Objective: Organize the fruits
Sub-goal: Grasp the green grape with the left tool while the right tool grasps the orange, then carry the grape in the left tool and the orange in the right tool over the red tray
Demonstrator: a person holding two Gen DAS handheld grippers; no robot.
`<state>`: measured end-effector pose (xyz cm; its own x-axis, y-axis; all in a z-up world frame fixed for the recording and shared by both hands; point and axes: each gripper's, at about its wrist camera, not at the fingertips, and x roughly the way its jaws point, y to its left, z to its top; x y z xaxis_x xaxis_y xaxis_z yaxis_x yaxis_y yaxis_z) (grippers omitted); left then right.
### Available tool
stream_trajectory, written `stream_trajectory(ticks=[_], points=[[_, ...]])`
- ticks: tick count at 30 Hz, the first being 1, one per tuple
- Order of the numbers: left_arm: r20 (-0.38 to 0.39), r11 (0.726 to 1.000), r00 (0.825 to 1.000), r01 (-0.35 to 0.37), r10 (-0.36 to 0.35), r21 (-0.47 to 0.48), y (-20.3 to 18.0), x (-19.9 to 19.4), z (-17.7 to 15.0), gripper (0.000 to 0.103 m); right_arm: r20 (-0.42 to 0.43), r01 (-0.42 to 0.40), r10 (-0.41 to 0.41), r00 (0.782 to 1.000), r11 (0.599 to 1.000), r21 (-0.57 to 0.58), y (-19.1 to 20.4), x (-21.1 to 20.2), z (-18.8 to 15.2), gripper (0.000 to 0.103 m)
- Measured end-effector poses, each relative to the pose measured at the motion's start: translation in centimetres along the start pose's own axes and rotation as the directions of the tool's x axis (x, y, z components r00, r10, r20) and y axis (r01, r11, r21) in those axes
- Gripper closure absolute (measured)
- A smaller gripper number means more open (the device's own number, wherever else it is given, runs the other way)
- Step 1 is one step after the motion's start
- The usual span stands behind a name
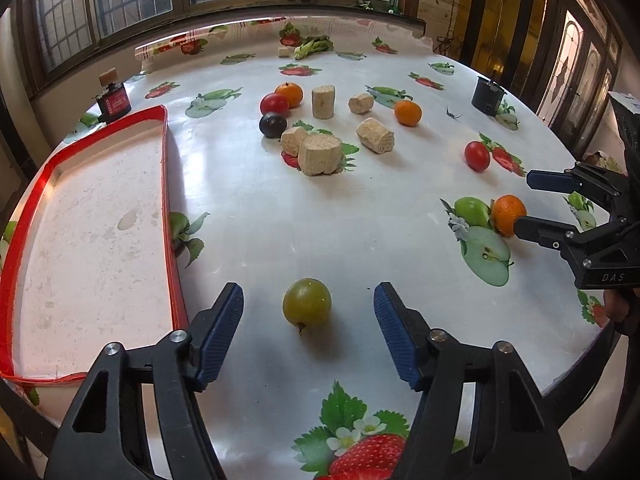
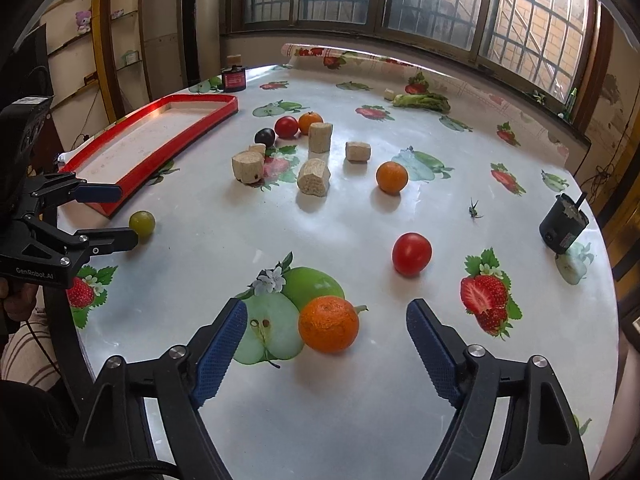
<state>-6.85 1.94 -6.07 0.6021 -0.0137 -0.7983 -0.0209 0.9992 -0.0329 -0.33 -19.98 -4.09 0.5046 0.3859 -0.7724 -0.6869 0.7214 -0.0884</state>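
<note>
Green fruit [image 1: 307, 302] between left gripper [image 1: 308, 334] fingers spread apart, orange [image 2: 329, 323] between right gripper [image 2: 327, 350] fingers likewise, red-rimmed tray [image 1: 170, 208] just beside

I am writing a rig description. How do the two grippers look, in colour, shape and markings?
Both are black angular frames with silver bolts and blue textured pads. The left gripper reads "GenRobot.AI" in the right wrist view; the right gripper reads "DAS" in the left wrist view.
</note>
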Motion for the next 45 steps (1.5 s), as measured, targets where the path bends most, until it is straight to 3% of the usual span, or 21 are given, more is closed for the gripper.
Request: stream_trajectory(ticks=[4,7,9,14,16,25,33,45], points=[[-0.035,1.000,0.999,-0.008,0.008,0.005,0.0,1.4,0.1,0.047,-0.026,-0.016,0.017,1.000,0.999,0.043,-0.9,1.3,-0.2,0.033],[-0.028,1.000,0.999,-0.015,0.015,0.016,-0.2,1.4,0.2,0.057,-0.057,-0.034,0.038,0.998,0.997,0.072,-1.4,2.3,-0.5,0.044],[-0.022,1.000,1.000,-0.008,0.008,0.010,0.0,1.3,0.2,0.081,-0.076,-0.046,0.053,0.996,0.995,0.091,-1.5,2.8,-0.6,0.051],[-0.020,0.999,0.999,0.029,-0.029,0.015,0.1,1.0,0.2,0.081,-0.075,-0.069,0.077,0.994,0.993,0.099,-1.1,2.9,-0.8,0.065],[-0.020,0.998,0.998,0.060,-0.060,0.010,0.1,0.7,-0.1,0.081,-0.080,-0.050,0.058,0.995,0.994,0.097,-0.8,2.8,-0.8,0.066],[0.022,0.997,0.997,0.078,-0.078,-0.018,0.9,-1.6,-0.7,0.081,-0.045,-0.058,0.063,0.997,0.992,0.109,-0.1,0.7,-0.6,0.066],[0.090,0.997,0.994,0.064,-0.059,-0.050,2.6,-4.7,-0.3,0.081,0.002,-0.109,0.109,0.994,0.992,0.062,2.7,-0.9,1.5,0.066],[0.131,0.990,0.991,0.007,0.012,-0.142,7.3,-6.8,-0.3,0.081,0.039,-0.184,0.184,0.982,0.983,-0.007,6.9,-0.6,5.4,0.066]])
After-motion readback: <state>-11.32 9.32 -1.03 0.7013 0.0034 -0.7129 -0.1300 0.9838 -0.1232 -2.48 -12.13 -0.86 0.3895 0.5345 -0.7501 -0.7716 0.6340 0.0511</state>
